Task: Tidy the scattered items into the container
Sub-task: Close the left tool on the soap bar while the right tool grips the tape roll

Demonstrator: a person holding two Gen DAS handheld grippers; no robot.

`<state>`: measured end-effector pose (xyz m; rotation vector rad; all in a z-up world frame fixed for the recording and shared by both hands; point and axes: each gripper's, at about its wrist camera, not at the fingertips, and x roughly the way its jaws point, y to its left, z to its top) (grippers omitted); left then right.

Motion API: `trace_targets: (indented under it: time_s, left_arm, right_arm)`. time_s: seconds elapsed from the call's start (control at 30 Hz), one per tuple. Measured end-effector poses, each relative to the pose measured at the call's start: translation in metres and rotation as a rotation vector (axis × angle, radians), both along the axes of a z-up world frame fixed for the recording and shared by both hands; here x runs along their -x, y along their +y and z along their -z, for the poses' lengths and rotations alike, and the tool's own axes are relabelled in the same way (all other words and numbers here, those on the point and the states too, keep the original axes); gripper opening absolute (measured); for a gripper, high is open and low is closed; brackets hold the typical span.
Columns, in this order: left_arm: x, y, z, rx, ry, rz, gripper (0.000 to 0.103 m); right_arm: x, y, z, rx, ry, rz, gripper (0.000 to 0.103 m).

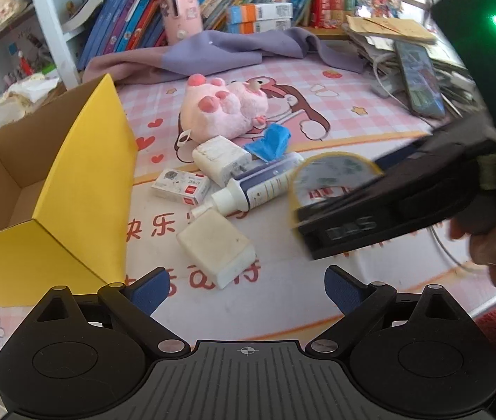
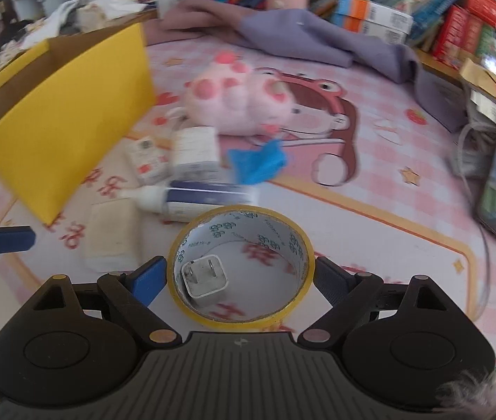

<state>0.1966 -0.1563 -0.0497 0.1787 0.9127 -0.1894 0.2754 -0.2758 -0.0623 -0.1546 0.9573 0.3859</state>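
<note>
My right gripper [image 2: 241, 276] is shut on a yellow tape roll [image 2: 297, 234] and holds it above the mat; a white plug adapter [image 2: 206, 280] shows through its ring. The roll [image 1: 332, 171] and right gripper also show in the left wrist view. My left gripper [image 1: 246, 288] is open and empty, near a white eraser block [image 1: 216, 248]. The open yellow cardboard box [image 1: 73, 189] stands at the left. A white bottle [image 1: 258, 185], white charger [image 1: 220, 159], small card box [image 1: 181, 185], blue wrapper [image 1: 270, 140] and pink plush [image 1: 223, 105] lie scattered on the mat.
A purple cloth [image 1: 213, 52] lies behind the items, with books [image 1: 136, 24] and a pink cylinder [image 1: 179, 10] along the back. A phone [image 1: 421, 77] and papers with cables sit at the right. The box also shows in the right wrist view [image 2: 62, 119].
</note>
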Motion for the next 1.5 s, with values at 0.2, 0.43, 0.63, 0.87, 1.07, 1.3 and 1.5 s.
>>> trace_targets:
  time_s: [0.2, 0.43, 0.63, 0.87, 1.07, 1.3, 1.5]
  left_arm:
    - [-0.027, 0.007, 0.009, 0.039, 0.017, -0.118, 0.089]
    - [-0.045, 0.004, 0.023, 0.040, 0.064, -0.138, 0.081]
    - [-0.053, 0.007, 0.026, 0.034, 0.073, -0.166, 0.072]
    - [-0.059, 0.012, 0.033, 0.049, 0.105, -0.192, 0.055]
    - [-0.057, 0.015, 0.026, 0.057, 0.102, -0.182, 0.039]
    - [-0.042, 0.009, -0.006, 0.034, -0.044, -0.137, 0.035]
    - [-0.025, 0.005, -0.040, 0.064, -0.189, -0.111, 0.034]
  right_arm:
    - [-0.008, -0.026, 0.001, -0.003, 0.007, 0.059, 0.090]
    - [-0.011, -0.033, 0.001, 0.005, -0.013, 0.047, 0.090]
    - [-0.017, -0.034, 0.004, 0.001, -0.001, 0.040, 0.091]
    - [-0.025, -0.032, 0.010, 0.009, 0.031, 0.019, 0.091]
    - [-0.027, -0.034, 0.008, -0.006, 0.018, 0.034, 0.090]
    - [-0.018, -0.038, -0.020, -0.058, -0.121, 0.050, 0.090]
    - [-0.003, -0.044, -0.049, -0.074, -0.250, 0.079, 0.090]
